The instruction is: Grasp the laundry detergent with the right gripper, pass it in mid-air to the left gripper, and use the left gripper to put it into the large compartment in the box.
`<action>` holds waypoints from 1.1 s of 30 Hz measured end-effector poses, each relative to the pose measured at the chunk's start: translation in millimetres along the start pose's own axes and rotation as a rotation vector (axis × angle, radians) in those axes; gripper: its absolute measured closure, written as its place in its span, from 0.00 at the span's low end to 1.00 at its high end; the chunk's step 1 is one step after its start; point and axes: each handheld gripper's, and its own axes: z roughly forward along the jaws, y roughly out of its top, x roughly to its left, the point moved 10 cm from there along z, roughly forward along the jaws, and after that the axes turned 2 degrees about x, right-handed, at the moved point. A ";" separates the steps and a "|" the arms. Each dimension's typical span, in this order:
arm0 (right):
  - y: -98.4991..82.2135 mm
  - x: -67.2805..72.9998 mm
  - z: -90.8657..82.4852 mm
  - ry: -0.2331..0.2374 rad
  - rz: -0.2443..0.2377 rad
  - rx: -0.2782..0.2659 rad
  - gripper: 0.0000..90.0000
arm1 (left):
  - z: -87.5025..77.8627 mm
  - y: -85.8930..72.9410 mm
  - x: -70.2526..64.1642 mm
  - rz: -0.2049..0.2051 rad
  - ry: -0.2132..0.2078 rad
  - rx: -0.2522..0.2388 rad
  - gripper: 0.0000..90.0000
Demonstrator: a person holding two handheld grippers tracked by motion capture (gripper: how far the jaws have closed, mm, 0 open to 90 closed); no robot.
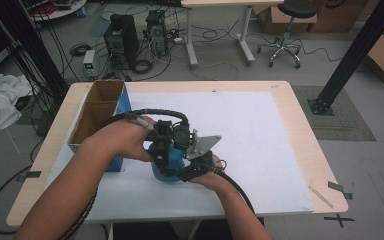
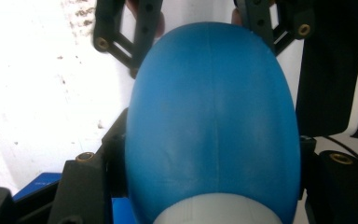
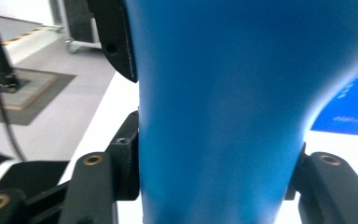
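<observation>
Both grippers grip the blue bottle (image 1: 166, 161) near the mat's (image 1: 260, 130) seven o'clock edge, left gripper (image 2: 213, 154) clamped on its belly, right gripper (image 3: 219, 163) pressing its narrower part (box (image 1: 97, 112) at ten o'clock), so grasping looks done, any moving or opening remains.

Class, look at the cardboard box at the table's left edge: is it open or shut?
Open. In the high view the cardboard box has no lid or closed flaps, and its brown inner walls show from above. Its contents cannot be made out.

Right hand-held gripper (image 3: 219, 163) jaws flanking blue object (image 3: 223, 93), white table (image 3: 107, 116)
</observation>
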 end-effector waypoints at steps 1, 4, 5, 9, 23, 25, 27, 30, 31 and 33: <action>1.2 -1.5 -1.2 -0.014 -0.003 -0.008 0.40 | -1.0 0.6 0.2 -0.002 0.001 -0.003 0.44; 2.3 -4.4 -4.0 -0.023 0.020 -0.013 0.32 | -3.1 2.8 0.2 0.002 0.002 -0.016 0.44; 0.6 -4.6 -5.0 -0.016 0.044 -0.002 0.31 | -3.6 3.3 -0.1 0.002 0.000 -0.016 0.44; -0.4 -3.5 -6.0 -0.007 0.047 0.005 0.29 | -3.7 4.6 -1.1 0.007 -0.006 -0.013 0.44; -0.2 -4.9 -22.9 0.019 0.088 0.047 0.11 | -4.6 -2.4 2.1 -0.053 -0.027 -0.014 0.43; -1.4 -5.2 -26.3 0.022 0.090 0.066 0.08 | -6.2 -3.4 1.7 -0.058 -0.037 -0.011 0.43; -2.9 -5.4 -30.4 0.029 0.095 0.089 0.05 | -6.7 -3.5 1.7 -0.068 -0.041 -0.018 0.43; -4.9 -6.6 -38.1 0.029 0.102 0.123 0.02 | -9.4 -5.6 2.3 -0.080 -0.046 -0.011 0.43; -5.0 -6.5 -40.2 0.028 0.106 0.130 0.01 | -10.5 -6.5 3.2 -0.090 -0.045 -0.009 0.43; -6.4 -7.1 -46.5 0.031 0.110 0.166 0.00 | -13.0 -8.4 4.5 -0.110 -0.048 -0.001 0.43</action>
